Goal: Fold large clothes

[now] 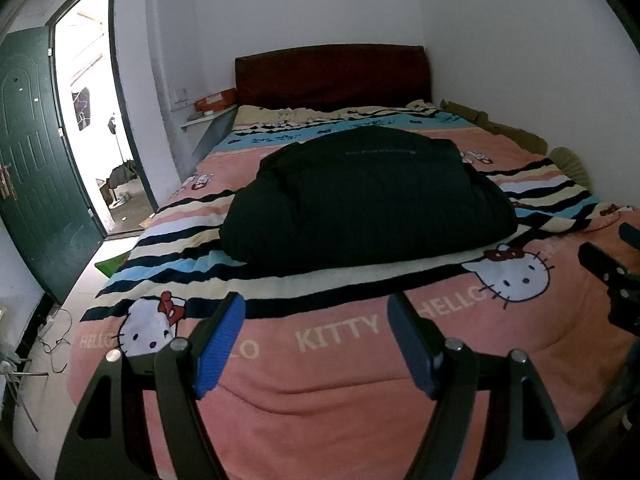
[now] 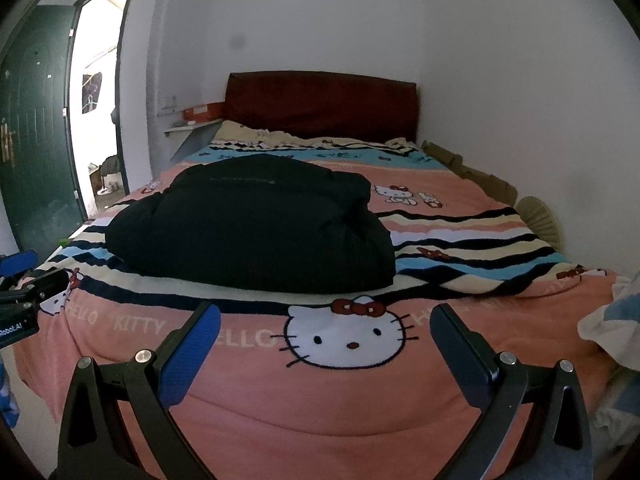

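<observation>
A bulky black padded jacket (image 1: 368, 196) lies folded into a thick bundle in the middle of the bed, seen in the right wrist view as the jacket (image 2: 256, 224) left of centre. My left gripper (image 1: 316, 312) hovers over the bed's near end, open, nothing between its blue pads. My right gripper (image 2: 326, 320) hangs beside it, also open and empty, above a cat print. Both grippers are well short of the jacket. The right gripper (image 1: 612, 276) shows at the right edge of the left wrist view.
A pink, striped cartoon-cat blanket (image 1: 320, 380) covers the bed. A dark red headboard (image 1: 332, 76) stands against the white wall. A green door (image 1: 36, 152) is open at the left, with cables on the floor (image 1: 52, 336). Light cloth (image 2: 612, 320) lies at the bed's right edge.
</observation>
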`<state>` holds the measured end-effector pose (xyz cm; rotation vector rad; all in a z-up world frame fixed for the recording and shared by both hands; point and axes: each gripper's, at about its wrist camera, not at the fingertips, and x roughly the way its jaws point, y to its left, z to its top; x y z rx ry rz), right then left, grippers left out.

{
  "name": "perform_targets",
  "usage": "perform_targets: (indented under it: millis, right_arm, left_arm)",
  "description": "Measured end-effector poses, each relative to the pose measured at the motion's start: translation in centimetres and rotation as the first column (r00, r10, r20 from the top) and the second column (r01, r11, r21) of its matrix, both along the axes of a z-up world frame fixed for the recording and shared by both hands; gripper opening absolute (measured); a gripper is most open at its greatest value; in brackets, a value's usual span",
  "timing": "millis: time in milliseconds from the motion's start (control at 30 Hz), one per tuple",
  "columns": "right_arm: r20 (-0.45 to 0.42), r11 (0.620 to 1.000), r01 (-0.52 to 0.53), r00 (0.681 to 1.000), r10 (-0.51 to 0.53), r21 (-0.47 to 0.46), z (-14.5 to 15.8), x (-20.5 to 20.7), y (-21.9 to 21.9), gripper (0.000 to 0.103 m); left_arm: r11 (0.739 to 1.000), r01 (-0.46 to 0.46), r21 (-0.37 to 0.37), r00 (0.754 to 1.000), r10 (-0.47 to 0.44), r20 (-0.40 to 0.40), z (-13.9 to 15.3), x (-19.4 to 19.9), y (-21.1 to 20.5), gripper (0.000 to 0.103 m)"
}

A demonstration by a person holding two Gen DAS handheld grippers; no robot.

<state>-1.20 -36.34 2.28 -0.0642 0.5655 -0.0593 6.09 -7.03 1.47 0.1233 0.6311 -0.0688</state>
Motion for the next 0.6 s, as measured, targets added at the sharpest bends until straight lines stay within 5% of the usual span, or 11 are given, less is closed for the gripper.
perform_targets:
  millis: [600]
  right_arm:
    - [-0.015,1.000,0.017,1.000,-0.017,0.005,-0.40,0.11,-0.78,0.103]
  left_arm:
    - [1.000,0.000,-0.004,1.000,0.000,0.000,0.00,-0.06,-0.12,0.072]
